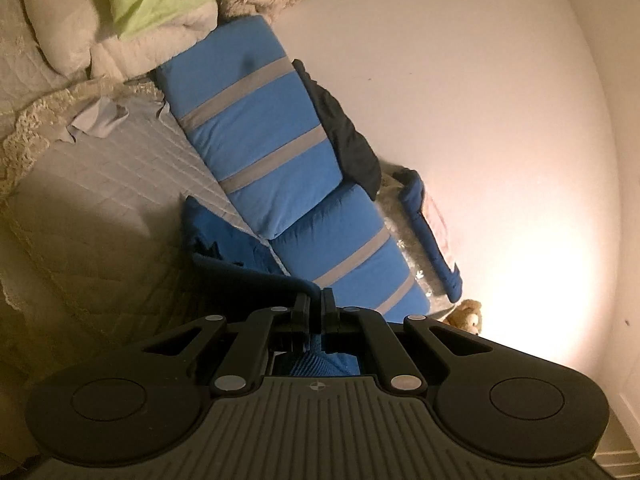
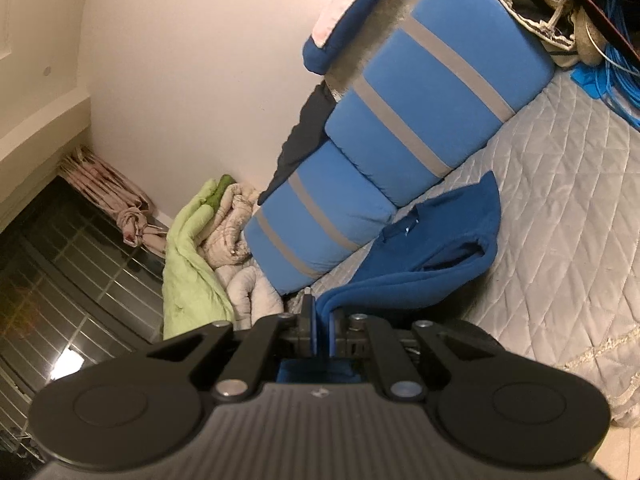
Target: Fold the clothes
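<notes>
A dark blue fleece top [image 2: 436,252] with a hood hangs over the quilted bed, held up at two edges. My right gripper [image 2: 320,320] is shut on its hem, and the fabric runs from the jaws up to the right. In the left wrist view the same blue top [image 1: 232,240] stretches away to the left from my left gripper [image 1: 316,304], which is shut on another edge of it. More blue cloth shows beneath both grippers' linkages.
Two blue cushions with grey stripes [image 1: 256,128] [image 2: 420,120] lean along the pale wall. A green blanket and cream bedding [image 2: 192,264] are heaped at one end. The grey quilted bedspread [image 2: 560,208] lies under the garment. Cables and bags [image 2: 592,40] crowd the far corner.
</notes>
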Demonstrator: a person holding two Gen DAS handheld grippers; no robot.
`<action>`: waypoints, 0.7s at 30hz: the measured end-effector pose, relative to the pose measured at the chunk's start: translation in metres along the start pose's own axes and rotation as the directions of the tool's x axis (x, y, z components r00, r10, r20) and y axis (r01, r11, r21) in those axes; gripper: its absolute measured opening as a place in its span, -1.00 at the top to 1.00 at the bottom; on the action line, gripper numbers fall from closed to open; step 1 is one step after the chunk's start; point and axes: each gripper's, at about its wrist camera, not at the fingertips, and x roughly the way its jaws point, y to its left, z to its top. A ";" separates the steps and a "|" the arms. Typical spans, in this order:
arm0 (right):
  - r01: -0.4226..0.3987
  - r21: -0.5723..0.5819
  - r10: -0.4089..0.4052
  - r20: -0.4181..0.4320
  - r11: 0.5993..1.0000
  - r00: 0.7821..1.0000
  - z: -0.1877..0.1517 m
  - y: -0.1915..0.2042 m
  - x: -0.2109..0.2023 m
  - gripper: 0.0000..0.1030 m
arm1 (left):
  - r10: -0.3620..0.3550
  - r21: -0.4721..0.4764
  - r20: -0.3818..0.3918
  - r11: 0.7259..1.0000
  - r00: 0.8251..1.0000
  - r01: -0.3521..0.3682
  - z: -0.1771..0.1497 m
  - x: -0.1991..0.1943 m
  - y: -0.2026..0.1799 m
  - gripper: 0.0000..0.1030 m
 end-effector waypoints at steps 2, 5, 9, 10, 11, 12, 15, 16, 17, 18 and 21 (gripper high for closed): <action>0.014 0.002 -0.014 0.005 1.000 1.000 -0.002 0.003 -0.006 0.89 | 0.005 0.004 -0.008 1.000 1.000 -0.005 0.003 0.000 0.001 0.92; 0.041 0.013 -0.041 -0.005 0.999 0.999 -0.002 0.001 0.001 0.89 | 0.025 -0.003 -0.024 1.000 0.999 -0.025 0.007 0.014 0.008 0.92; 0.075 0.020 -0.075 -0.019 0.997 0.997 0.003 -0.006 0.021 0.89 | 0.061 -0.002 -0.037 0.998 0.997 -0.061 0.016 0.037 0.017 0.92; 0.084 0.018 -0.084 -0.021 0.996 0.996 0.005 -0.006 0.025 0.89 | 0.067 -0.001 -0.039 0.998 0.997 -0.067 0.019 0.042 0.019 0.92; 0.094 0.006 -0.094 -0.021 0.996 0.995 0.007 -0.005 0.030 0.89 | 0.073 0.001 -0.039 0.997 0.997 -0.073 0.022 0.046 0.020 0.92; 0.109 -0.021 -0.110 -0.020 0.994 0.994 0.009 -0.003 0.035 0.89 | 0.079 0.005 -0.038 0.997 0.996 -0.079 0.025 0.050 0.020 0.92; 0.146 -0.087 -0.148 -0.018 0.985 0.989 0.017 0.005 0.049 0.89 | 0.096 0.031 -0.039 0.995 0.995 -0.095 0.034 0.062 0.017 0.92; 0.155 -0.108 -0.158 -0.016 0.982 0.987 0.019 0.007 0.053 0.89 | 0.098 0.040 -0.041 0.995 0.994 -0.096 0.037 0.067 0.015 0.91; 0.167 -0.131 -0.170 -0.013 0.977 0.985 0.022 0.008 0.059 0.89 | 0.098 0.047 -0.043 0.994 0.994 -0.096 0.040 0.071 0.013 0.91; 0.178 -0.145 -0.182 -0.010 0.973 0.983 0.025 0.009 0.063 0.89 | 0.095 0.052 -0.045 0.994 0.995 -0.092 0.042 0.075 0.012 0.91; 0.203 -0.155 -0.206 -0.006 0.967 0.979 0.036 0.005 0.079 0.89 | 0.079 0.063 -0.048 0.995 0.996 -0.076 0.047 0.087 0.009 0.91</action>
